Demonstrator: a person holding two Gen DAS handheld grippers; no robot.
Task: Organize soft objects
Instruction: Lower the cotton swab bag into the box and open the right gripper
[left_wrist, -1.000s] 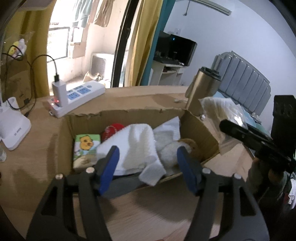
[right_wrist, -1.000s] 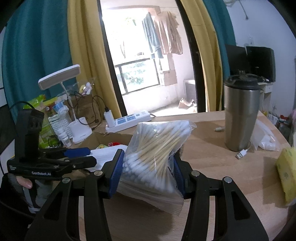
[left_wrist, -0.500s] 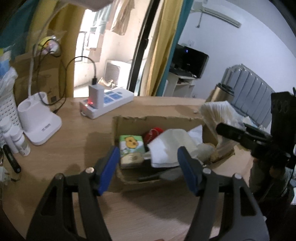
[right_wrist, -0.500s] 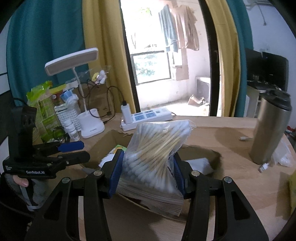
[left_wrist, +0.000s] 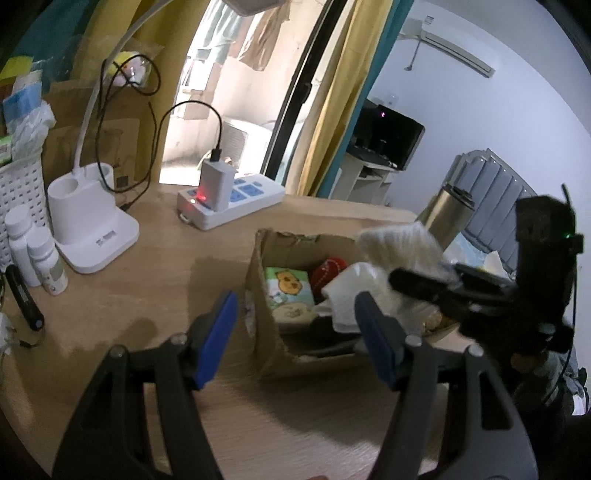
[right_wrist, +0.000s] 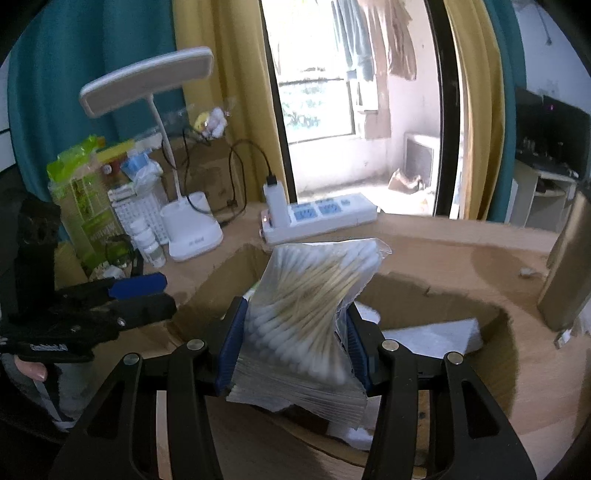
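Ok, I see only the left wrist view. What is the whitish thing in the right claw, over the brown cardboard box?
Observer: A clear plastic bag of wooden cotton swabs, upright in the right claw.
Operator: Does the bag lie in the box, or is it gripped?
Observer: Gripped. Both blue pads press its sides, and it hangs over the opening of the brown cardboard box.

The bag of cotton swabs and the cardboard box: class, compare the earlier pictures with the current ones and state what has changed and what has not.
The right tool has carried the bag of cotton swabs from beside the cardboard box to above its open top, still clamped. The left tool, empty and open, has drawn back toward the box's left end. The box contents, including the white cloth, stayed put.
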